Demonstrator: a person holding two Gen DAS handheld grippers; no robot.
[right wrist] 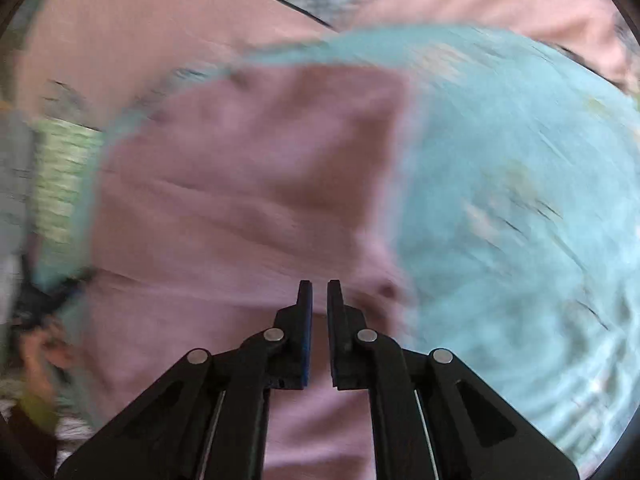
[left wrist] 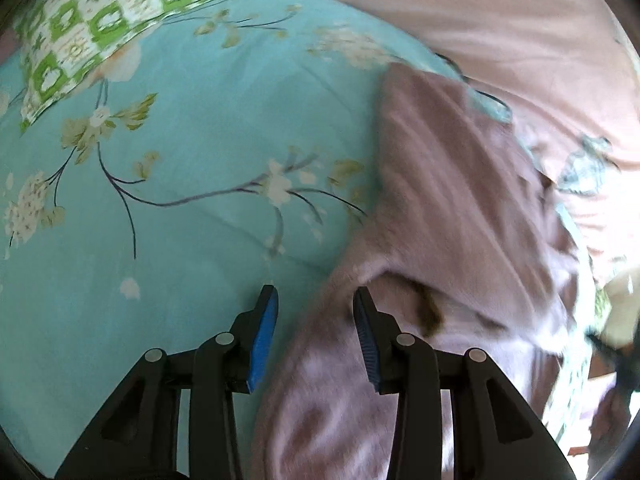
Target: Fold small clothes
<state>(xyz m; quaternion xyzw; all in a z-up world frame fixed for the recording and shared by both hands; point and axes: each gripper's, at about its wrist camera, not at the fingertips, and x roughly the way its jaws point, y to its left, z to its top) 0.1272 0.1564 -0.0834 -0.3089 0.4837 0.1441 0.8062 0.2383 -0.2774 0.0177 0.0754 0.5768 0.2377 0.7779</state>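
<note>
Both wrist views look steeply down, close over the mauve garment (left wrist: 448,208) on the turquoise sheet (left wrist: 180,140).

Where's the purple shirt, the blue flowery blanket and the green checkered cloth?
purple shirt (left wrist: 452,184), left wrist view, on its wrinkled middle.
blue flowery blanket (left wrist: 192,120), left wrist view, on a bare blue patch between the flowers.
green checkered cloth (left wrist: 120,8), left wrist view, on its middle squares.
</note>
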